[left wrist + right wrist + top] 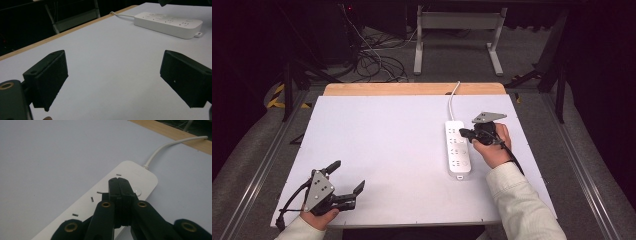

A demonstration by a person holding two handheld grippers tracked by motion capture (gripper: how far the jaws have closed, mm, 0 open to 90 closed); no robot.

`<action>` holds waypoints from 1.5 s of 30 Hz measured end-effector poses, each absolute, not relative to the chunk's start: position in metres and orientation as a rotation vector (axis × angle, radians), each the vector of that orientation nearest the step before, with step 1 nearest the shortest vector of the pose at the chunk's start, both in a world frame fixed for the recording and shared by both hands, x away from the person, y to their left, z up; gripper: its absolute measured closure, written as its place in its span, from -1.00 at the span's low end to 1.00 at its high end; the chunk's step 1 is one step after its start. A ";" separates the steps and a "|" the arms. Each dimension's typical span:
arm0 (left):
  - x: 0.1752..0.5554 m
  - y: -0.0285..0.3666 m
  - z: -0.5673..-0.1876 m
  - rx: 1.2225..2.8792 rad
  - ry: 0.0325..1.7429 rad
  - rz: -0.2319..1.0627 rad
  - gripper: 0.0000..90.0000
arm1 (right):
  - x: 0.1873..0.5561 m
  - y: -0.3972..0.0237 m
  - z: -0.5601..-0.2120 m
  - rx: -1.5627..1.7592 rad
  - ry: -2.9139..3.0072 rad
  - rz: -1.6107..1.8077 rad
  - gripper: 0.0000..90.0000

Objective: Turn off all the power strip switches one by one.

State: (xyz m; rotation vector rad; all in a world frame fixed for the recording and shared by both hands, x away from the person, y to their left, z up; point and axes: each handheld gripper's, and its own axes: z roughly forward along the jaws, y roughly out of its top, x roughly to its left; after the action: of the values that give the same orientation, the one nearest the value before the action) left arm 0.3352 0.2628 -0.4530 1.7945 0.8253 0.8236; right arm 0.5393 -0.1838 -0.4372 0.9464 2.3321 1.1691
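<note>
Tabletop: power strip (105, 200) beneath (closed) jaws

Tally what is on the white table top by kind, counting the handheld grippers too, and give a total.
White power strip, with its white cable running off the far edge: 1
Black two-jaw grippers: 2, the left gripper open over bare table, the right gripper shut, its tip over the strip's far end near the round button
Total: 3
</note>
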 end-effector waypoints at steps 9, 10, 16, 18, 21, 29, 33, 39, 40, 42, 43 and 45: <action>0.335 0.263 -0.453 1.796 0.822 0.827 -0.81 | 0.543 -0.182 -0.424 0.916 2.307 1.193 1.00; 0.335 0.263 -0.453 1.797 0.822 0.827 -0.81 | 0.544 -0.182 -0.422 0.920 2.301 1.197 1.00; 0.335 0.262 -0.454 1.792 0.829 0.814 -0.81 | 0.554 -0.183 -0.415 0.949 2.279 1.198 1.00; 0.335 0.262 -0.453 1.792 0.828 0.816 -0.81 | 0.557 -0.182 -0.414 0.961 2.275 1.199 1.00; 0.335 0.262 -0.454 1.792 0.829 0.813 -0.81 | 0.563 -0.181 -0.416 0.980 2.275 1.186 0.99; 0.336 0.262 -0.454 1.791 0.830 0.812 -0.81 | 0.576 -0.182 -0.424 1.016 2.260 1.169 1.00; 0.335 0.263 -0.454 1.791 0.831 0.812 -0.81 | 0.581 -0.182 -0.431 1.032 2.276 1.140 1.00; 0.335 0.263 -0.453 1.790 0.831 0.812 -0.81 | 0.583 -0.179 -0.438 1.038 2.311 1.104 1.00; 0.335 0.263 -0.453 1.791 0.830 0.813 -0.81 | 0.583 -0.179 -0.439 1.035 2.316 1.102 1.00; 0.335 0.263 -0.453 1.790 0.831 0.813 -0.81 | 0.583 -0.178 -0.440 1.035 2.328 1.087 1.00; 0.335 0.263 -0.453 1.789 0.831 0.813 -0.81 | 0.584 -0.177 -0.441 1.032 2.336 1.076 1.00; 0.335 0.263 -0.453 1.793 0.827 0.819 -0.81 | 0.584 -0.176 -0.443 1.031 2.346 1.060 1.00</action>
State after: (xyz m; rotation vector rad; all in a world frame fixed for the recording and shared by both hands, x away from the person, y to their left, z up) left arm 0.3353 0.2631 -0.4531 1.7930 0.8267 0.8192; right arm 0.5844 -0.1762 -0.4435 1.0306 2.3462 1.0599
